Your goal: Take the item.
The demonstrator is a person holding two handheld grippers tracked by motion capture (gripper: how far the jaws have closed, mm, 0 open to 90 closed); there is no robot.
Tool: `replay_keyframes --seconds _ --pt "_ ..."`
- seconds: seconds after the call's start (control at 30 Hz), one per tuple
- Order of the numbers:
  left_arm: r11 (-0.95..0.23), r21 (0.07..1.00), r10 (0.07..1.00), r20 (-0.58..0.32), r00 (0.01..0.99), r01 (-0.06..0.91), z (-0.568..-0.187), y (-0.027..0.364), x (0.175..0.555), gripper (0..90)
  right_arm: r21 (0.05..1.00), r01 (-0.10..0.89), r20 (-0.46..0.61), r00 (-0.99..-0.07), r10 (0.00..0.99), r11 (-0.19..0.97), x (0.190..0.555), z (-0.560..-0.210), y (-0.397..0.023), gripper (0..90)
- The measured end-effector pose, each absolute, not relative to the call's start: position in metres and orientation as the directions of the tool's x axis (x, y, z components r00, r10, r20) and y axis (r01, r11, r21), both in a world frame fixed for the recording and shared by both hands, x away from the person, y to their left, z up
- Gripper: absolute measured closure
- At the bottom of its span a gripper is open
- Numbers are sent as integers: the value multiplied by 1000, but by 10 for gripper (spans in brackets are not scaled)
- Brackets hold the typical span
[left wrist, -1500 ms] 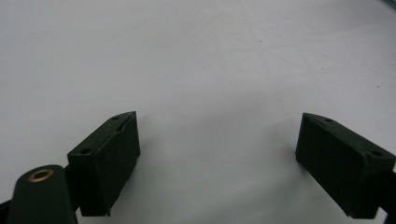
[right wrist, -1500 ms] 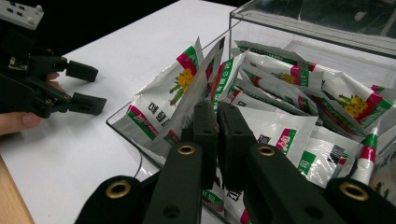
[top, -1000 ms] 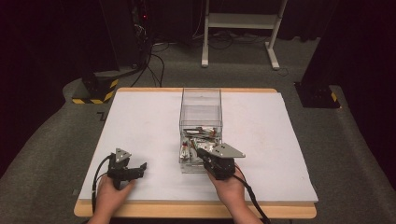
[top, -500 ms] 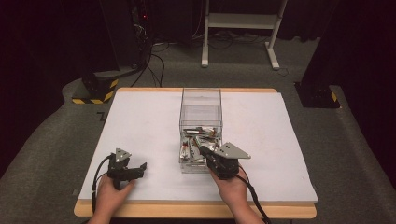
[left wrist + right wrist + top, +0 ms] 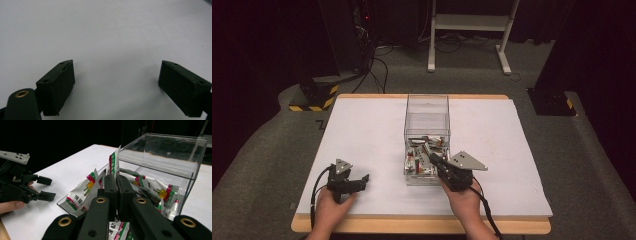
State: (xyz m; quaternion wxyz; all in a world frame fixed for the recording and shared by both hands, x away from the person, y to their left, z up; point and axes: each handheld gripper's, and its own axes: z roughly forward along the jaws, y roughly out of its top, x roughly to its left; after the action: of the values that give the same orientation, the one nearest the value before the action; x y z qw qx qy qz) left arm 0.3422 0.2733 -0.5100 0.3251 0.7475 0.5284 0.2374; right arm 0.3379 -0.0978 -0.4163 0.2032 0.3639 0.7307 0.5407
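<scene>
A clear plastic box (image 5: 427, 107) stands in the middle of the white table (image 5: 362, 130), and its near half holds several white sachets (image 5: 418, 162) with red and green print. My right gripper (image 5: 431, 156) reaches into the box's near end from the front. In the right gripper view its jaws are pressed together (image 5: 115, 178) and one sachet (image 5: 113, 160) stands upright from their tips. My left gripper (image 5: 363, 182) rests on the table at the front left, well apart from the box. Its jaws stand wide open (image 5: 117, 82) over bare table.
The box's far half (image 5: 175, 152) looks empty of sachets. My left gripper (image 5: 46, 187) lies to the left in the right gripper view. Beyond the table there are a white metal frame (image 5: 472, 30), cables and a yellow-black striped base (image 5: 312, 95) on grey carpet.
My right gripper has shifted slightly right and turned, with its jaws pointing up and left into the box. The left gripper has stayed still.
</scene>
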Motion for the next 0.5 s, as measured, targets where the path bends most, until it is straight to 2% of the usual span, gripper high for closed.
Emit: replay_keyframes --seconds 0.5 --pt "-230 737 944 11 329 636 -510 273 342 138 950 289 100 -642 761 119 336 -408 -107 887"
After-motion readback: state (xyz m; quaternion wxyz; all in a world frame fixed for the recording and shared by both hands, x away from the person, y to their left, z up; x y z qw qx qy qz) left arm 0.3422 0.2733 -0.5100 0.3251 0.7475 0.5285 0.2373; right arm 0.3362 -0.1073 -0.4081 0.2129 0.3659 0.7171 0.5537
